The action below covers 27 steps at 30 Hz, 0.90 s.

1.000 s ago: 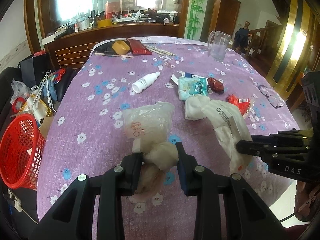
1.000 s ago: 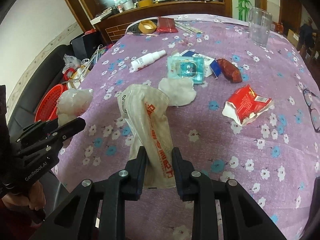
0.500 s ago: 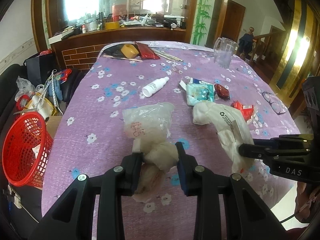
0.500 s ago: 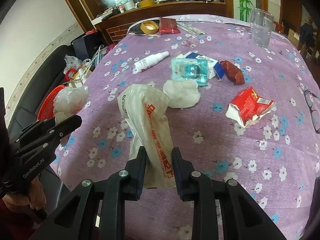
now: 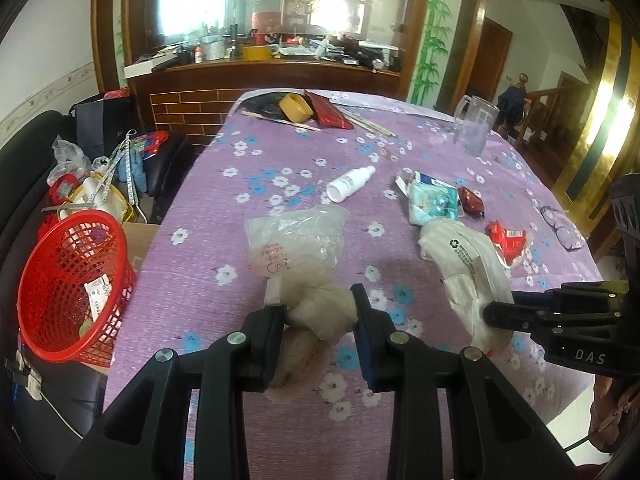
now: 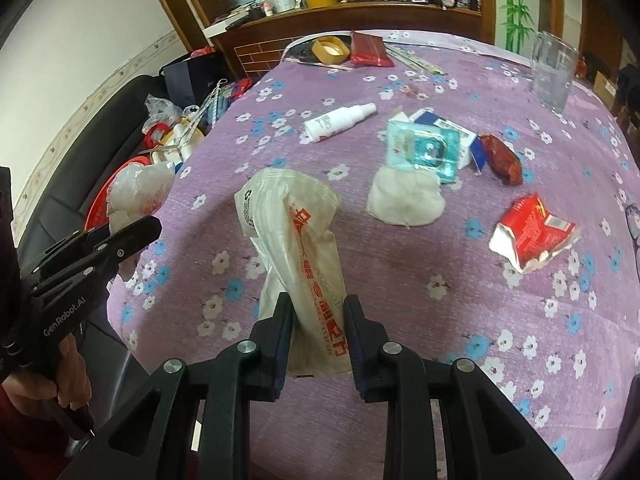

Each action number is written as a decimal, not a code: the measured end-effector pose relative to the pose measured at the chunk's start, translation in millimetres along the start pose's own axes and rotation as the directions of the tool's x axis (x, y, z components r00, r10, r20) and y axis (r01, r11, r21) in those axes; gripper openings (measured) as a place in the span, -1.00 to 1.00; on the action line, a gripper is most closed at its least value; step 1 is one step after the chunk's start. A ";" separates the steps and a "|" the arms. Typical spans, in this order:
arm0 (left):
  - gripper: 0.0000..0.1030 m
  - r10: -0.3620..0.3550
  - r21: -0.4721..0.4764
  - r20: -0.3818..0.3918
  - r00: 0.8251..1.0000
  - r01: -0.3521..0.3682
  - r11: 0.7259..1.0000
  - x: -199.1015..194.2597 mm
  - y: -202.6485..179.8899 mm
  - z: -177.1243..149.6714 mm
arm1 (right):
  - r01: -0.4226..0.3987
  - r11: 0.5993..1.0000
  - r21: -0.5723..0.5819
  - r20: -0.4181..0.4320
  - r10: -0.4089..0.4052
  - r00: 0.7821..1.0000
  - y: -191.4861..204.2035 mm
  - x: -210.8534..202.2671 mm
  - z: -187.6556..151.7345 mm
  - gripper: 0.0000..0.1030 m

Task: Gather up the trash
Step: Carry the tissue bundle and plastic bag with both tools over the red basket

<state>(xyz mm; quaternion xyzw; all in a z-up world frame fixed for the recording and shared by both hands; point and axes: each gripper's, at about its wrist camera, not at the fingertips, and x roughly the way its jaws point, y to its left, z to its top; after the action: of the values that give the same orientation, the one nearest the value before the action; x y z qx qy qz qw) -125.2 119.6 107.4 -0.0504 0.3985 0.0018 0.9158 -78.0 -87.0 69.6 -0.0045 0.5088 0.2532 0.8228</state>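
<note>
Left gripper (image 5: pixel 318 320) fingers clamped on knotted translucent plastic bag (image 5: pixel 298 248), lifted over the purple floral counter (image 5: pixel 224 240). Right gripper (image 6: pixel 316 316) fingers clamped on white printed plastic bag (image 6: pixel 296 240). Red mesh basket (image 5: pixel 68 288) at 9 o'clock, off counter edge. Risk: slick film slipping out mid-swing; loose tails snagging basket rim.

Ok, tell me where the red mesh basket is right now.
In the left wrist view the red mesh basket sits off the table's left edge, below tabletop level beside the black sofa; the right wrist view shows only its rim behind the held clear bag.
</note>
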 end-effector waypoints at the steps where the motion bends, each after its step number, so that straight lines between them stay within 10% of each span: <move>1: -0.40 0.002 -0.006 0.003 1.000 -0.002 1.000 -1.2 2.8 0.6 | -0.002 1.000 -0.006 0.000 0.002 1.000 2.5 0.2 1.8 -0.46; 27: -0.40 0.186 -0.260 0.076 0.980 -0.160 0.952 -45.8 142.0 6.7 | -0.097 0.973 -0.211 -0.027 0.093 0.995 120.7 22.4 60.5 -0.45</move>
<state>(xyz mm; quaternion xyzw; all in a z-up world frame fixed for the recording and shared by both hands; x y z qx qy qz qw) -157.7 263.2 132.5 -0.1314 0.3519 0.1353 0.9168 -70.4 43.5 110.2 -0.0701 0.4856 0.3452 0.8001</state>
